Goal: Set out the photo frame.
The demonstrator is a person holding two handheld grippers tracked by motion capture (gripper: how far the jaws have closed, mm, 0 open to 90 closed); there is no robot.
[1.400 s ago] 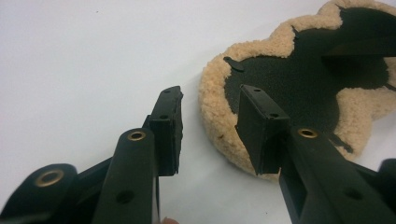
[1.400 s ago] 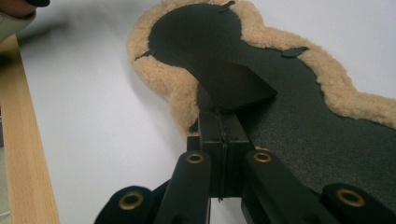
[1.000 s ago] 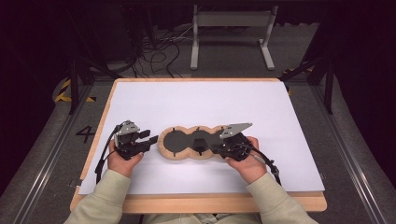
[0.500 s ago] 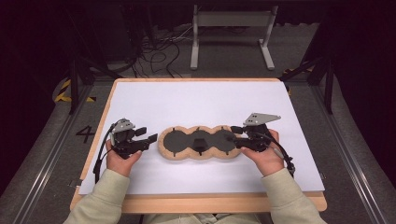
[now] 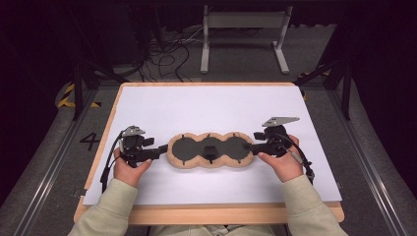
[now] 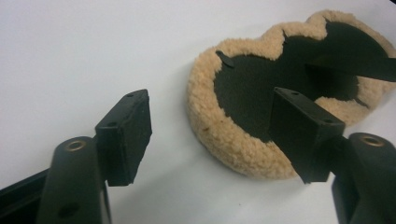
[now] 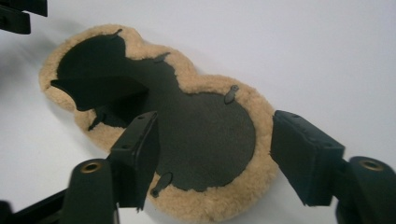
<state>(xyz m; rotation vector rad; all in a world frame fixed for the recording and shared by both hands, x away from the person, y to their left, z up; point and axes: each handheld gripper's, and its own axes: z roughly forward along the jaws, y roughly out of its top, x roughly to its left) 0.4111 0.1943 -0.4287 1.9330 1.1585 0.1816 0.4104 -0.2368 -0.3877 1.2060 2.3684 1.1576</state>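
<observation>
Sheepskin pad (image 5: 210,150) lies flat at centre frame in the high view, spread out on the white tabletop (image 5: 206,105) with its dark backing up, so the laying-out looks about done; what's left, I'd judge, is pulling the hands away. It's a three-lobed piece: fluffy tan fleece rim, matte black middle, little black tabs (image 7: 230,94) along the edge. At the pad's left end sits the left claw (image 5: 161,150), at its right end the right claw (image 5: 250,146). Both have just been opening, jaws spread, nothing pinched, though the pad's rim shows between the right pair.
</observation>
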